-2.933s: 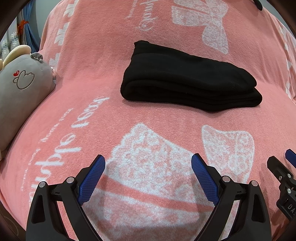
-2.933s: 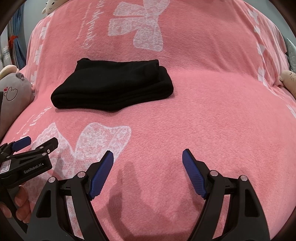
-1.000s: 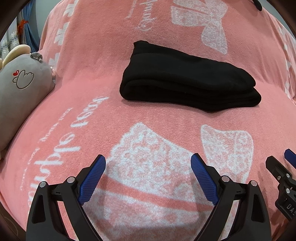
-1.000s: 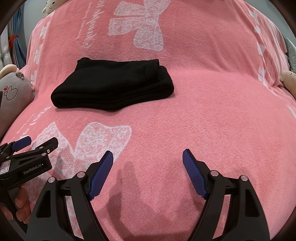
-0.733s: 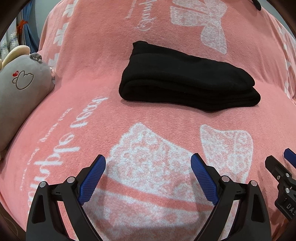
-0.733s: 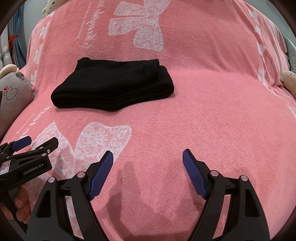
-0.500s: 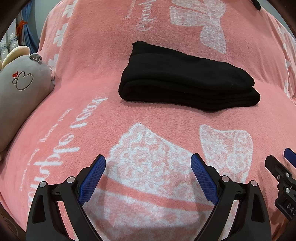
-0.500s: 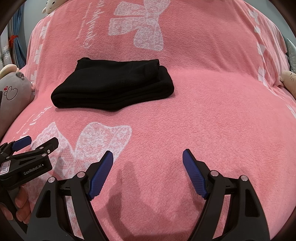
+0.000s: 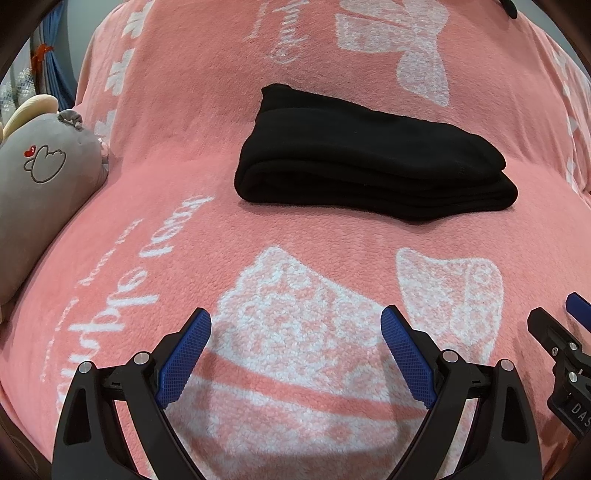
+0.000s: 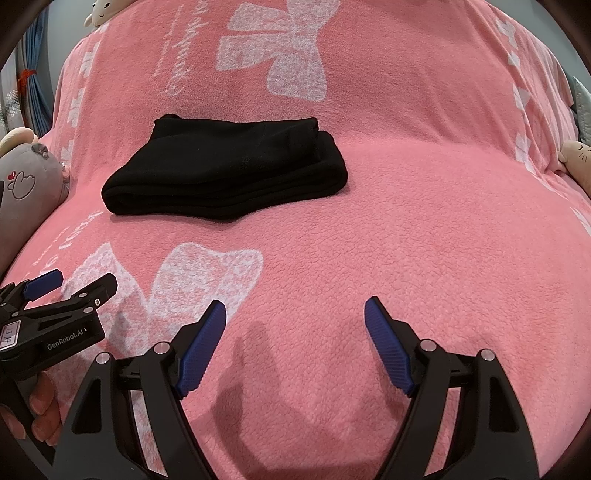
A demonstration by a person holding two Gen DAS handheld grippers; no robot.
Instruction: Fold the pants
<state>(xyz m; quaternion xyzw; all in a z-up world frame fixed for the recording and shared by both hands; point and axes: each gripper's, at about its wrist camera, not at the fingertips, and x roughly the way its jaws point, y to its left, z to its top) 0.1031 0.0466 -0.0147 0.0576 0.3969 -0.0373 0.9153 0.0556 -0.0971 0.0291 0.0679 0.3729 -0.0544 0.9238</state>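
The black pants lie folded in a compact stack on the pink blanket; they also show in the right wrist view. My left gripper is open and empty, well short of the pants, above a white bow print. My right gripper is open and empty, also short of the pants and to their right. The left gripper shows at the left edge of the right wrist view. The right gripper's tip shows at the right edge of the left wrist view.
A grey plush toy lies at the left of the bed, also in the right wrist view. A beige plush sits at the right edge. Another small plush is at the far top left.
Almost nothing: the pants shift very slightly left in the left wrist view. Both grippers stay open and empty.
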